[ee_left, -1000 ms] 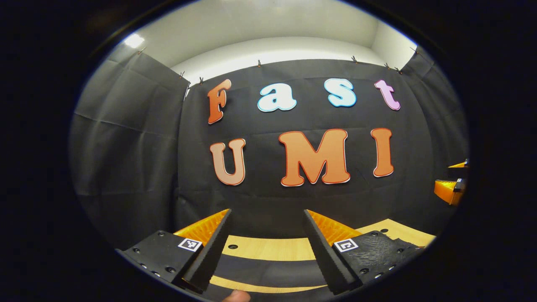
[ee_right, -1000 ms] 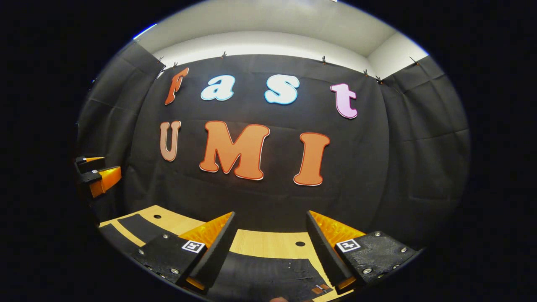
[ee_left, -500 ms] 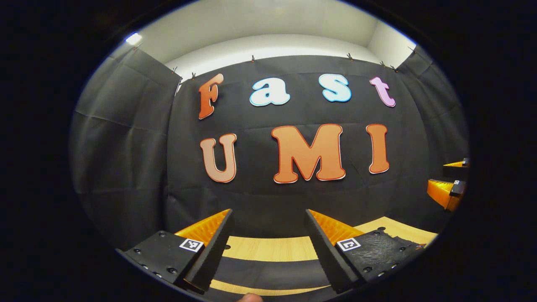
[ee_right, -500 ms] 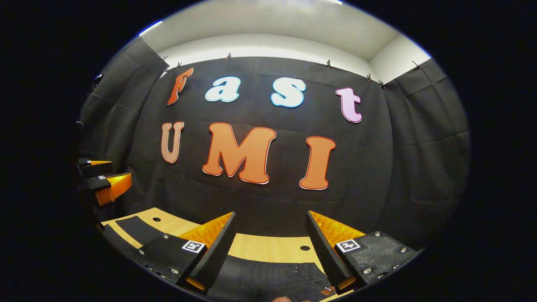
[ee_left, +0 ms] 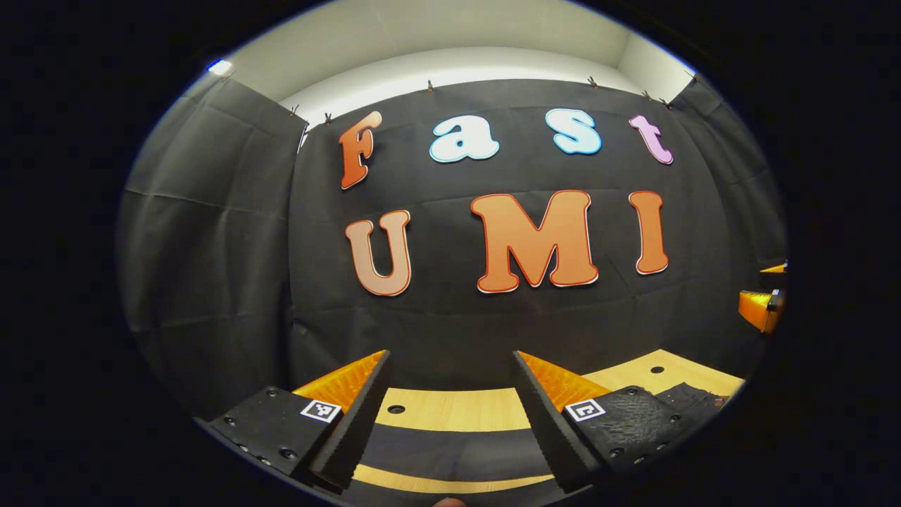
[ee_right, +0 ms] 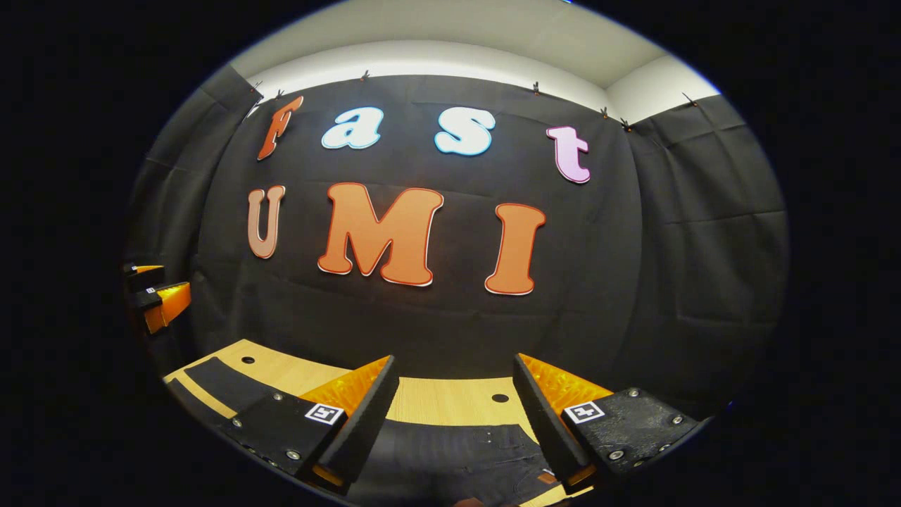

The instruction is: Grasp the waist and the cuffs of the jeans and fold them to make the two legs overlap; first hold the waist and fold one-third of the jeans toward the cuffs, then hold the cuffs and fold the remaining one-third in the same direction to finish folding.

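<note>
above table (ee_right: 436, 401), left claw (ee_left: 450, 362) and right claw (ee_right: 454, 366) both released over dark jeans (ee_right: 450, 458); far table edge bare.

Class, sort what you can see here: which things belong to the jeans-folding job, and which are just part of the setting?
Belongs to the job:
- jeans, dark, lying flat on the table
- left gripper, open, above a trouser leg
- right gripper, open, above the waist end

Just there:
- wooden table with small holes
- black cloth wall
</note>
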### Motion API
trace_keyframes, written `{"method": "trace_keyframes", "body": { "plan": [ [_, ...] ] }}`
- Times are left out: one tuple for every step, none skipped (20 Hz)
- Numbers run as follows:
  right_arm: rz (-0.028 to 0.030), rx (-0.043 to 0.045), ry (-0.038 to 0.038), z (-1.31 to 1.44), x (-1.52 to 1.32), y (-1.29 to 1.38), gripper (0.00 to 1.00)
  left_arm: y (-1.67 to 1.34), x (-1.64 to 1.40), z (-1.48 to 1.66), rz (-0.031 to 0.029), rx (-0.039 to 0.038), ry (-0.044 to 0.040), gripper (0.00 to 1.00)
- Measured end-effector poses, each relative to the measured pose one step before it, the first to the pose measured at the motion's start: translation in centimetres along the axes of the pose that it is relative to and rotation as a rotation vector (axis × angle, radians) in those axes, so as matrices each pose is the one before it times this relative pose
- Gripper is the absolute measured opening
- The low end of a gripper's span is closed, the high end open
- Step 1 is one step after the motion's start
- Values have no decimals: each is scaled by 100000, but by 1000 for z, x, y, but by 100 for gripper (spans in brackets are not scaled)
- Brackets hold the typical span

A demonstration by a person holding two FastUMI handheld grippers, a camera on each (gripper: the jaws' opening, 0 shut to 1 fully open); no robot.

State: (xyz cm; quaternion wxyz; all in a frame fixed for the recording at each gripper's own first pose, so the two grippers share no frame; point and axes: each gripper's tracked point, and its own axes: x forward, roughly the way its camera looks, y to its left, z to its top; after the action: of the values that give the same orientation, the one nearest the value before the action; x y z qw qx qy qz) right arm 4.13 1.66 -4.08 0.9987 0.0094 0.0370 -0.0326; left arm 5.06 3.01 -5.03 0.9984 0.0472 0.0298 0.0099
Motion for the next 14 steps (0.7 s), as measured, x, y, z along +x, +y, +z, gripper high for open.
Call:
{"method": "trace_keyframes", "body": {
  "plan": [
    [-408, 5, -5, -64, 31, -102, 98, 257, 17, -71, 143, 456, -11, 100],
    [-287, -146, 78, -95, 165, 5, 98, 72, 40, 43, -181, 236, -82, 100],
    [249, -222, 372, -216, 31, 139, 98, 3, -99, -207, -147, 652, 601, 100],
    [35, 106, 835, -348, 89, 63, 98, 52, -62, -359, 119, 617, 866, 100],
    [598, 563, 905, -183, 30, 116, 98, -139, 39, -342, -488, 143, 931, 100],
    [14, 287, 986, -308, 159, 176, 98, 17, 125, -334, -189, -23, 946, 100],
    [100, 221, 459, -76, 113, 29, 98, 150, 100, -130, -140, 164, 611, 99],
    [89, -98, 328, -175, 217, 61, 98, 28, 127, -273, 185, 223, 603, 100],
    [52, -168, 714, -330, 140, 85, 98, 119, 174, -212, 36, -203, 950, 99],
    [338, -123, 687, -228, 140, 98, 98, 345, -68, -624, 468, -534, 1512, 100],
    [27, -181, 684, -281, 77, 10, 98, 432, 190, -389, 669, -737, 1343, 99],
    [186, -245, 421, -105, 150, 59, 98, 434, 134, -327, 806, -396, 1623, 100],
    [-232, -227, 398, -208, 52, -189, 98, 414, 232, -446, 1151, -263, 1268, 100],
    [61, -179, 295, -87, 70, -88, 98, 425, 184, -385, 829, -350, 1083, 100]
  ]
}}
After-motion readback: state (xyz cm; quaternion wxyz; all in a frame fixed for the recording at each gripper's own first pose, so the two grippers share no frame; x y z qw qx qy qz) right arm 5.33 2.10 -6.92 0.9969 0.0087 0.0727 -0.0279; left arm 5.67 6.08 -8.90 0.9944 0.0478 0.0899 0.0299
